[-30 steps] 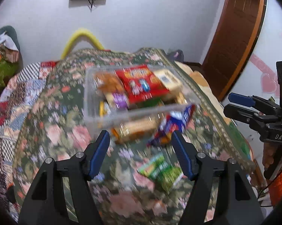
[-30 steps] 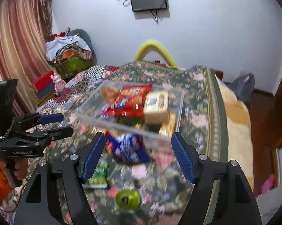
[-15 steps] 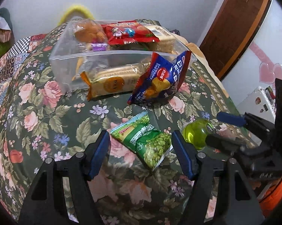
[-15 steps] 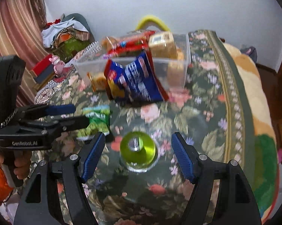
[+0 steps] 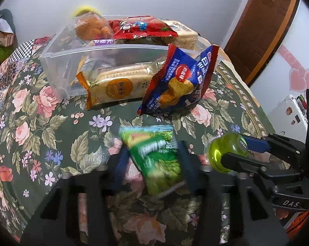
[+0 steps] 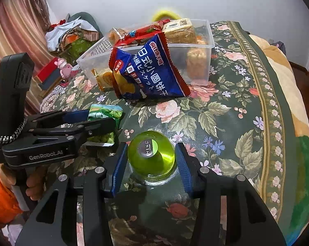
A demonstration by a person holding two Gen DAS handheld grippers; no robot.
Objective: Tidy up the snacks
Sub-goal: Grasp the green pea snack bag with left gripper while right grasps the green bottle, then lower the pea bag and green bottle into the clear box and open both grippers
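At the near edge of the bed, on its floral bedspread [image 6: 226, 123], the right gripper [image 6: 152, 164] comes down around a green jelly cup [image 6: 152, 155] that stands upside down, its labelled base facing up. The jaws are closing with the cup between them; the blue pads sit right at its sides, but whether they already press on it cannot be told.

Just beside it, toward the left edge of the bed, the left gripper [image 5: 154, 164] is closing on a green snack packet [image 5: 158, 160]. In the left wrist view the packet is blurred and lies between the two blue pads; in the right wrist view the fingers stand against its edges, so the packet looks caught between them. A hand [image 6: 34, 186] with an orange sleeve [image 6: 0, 198] holds that gripper's handle.

Farther in, near the middle of the bedspread, a blue biscuit bag [image 6: 146, 71] leans tilted against the front wall of a clear plastic bin [image 6: 197, 51]. An orange-ended cracker packet [image 5: 115, 86] lies beside the bag, pressed to the same wall. The bin is heaped above its rim with a red packet [image 5: 142, 28], a pale wafer block [image 6: 180, 31] and a bagged pastry [image 5: 90, 27].

Beyond the bed stand a white wall and, at the right, a brown door [image 5: 261, 26].
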